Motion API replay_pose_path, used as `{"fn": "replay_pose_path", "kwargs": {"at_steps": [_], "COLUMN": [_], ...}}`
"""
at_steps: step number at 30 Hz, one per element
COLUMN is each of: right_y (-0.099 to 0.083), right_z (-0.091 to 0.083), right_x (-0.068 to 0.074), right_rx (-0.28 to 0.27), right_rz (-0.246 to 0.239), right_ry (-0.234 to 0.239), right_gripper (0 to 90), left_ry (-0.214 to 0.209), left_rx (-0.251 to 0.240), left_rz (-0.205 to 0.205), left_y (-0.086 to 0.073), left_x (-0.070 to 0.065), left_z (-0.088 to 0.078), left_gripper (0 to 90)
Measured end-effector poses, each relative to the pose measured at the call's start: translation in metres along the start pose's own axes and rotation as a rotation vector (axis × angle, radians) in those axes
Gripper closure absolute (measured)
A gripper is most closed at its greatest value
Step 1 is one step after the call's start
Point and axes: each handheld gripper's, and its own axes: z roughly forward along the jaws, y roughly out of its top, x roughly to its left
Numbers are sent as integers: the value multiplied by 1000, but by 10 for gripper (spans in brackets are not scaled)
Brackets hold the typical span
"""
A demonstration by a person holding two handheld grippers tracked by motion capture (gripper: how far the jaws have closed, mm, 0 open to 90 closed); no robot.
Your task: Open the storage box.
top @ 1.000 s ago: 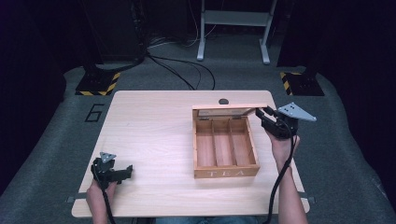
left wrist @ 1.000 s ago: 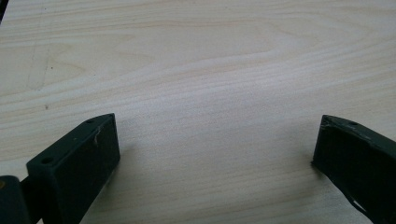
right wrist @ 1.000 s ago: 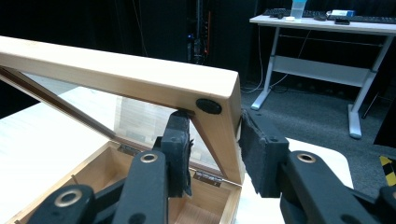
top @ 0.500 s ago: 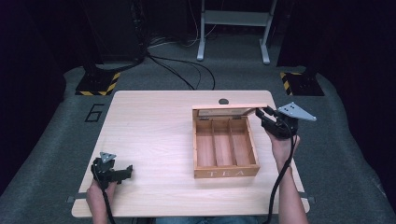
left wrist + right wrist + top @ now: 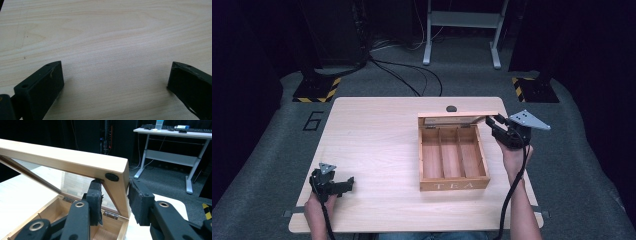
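A wooden tea box (image 5: 453, 184) with three empty compartments stands right of the table's middle. Its glass-paned lid (image 5: 457, 115) is raised at the far side. My right gripper (image 5: 493, 121) is at the lid's right corner. In the right gripper view the lid (image 5: 62, 157) slants up over the box, and my right gripper (image 5: 115, 192) is shut on its side rail, one pad inside the frame and one outside. My left gripper (image 5: 348, 182) rests near the table's front left corner. In the left gripper view my left gripper (image 5: 115, 67) stands open over bare wood.
A small dark round spot (image 5: 451, 108) lies on the table (image 5: 372, 140) just behind the box. Beyond the table are cables on the grey floor, hazard-striped stand bases (image 5: 316, 90) and a grey desk frame (image 5: 462, 30).
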Motion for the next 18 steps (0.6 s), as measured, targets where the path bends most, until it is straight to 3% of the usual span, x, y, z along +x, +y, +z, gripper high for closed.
{"fn": "replay_pose_path", "kwargs": {"at_steps": [18], "right_y": [-9], "right_z": [-6], "right_x": [0], "right_rx": [-2], "right_rz": [31], "right_ry": [28], "right_gripper": [626], "left_ry": [-1], "left_rx": [0], "left_rz": [1], "left_y": [0], "left_x": [0], "left_z": [0], "left_gripper": [3]}}
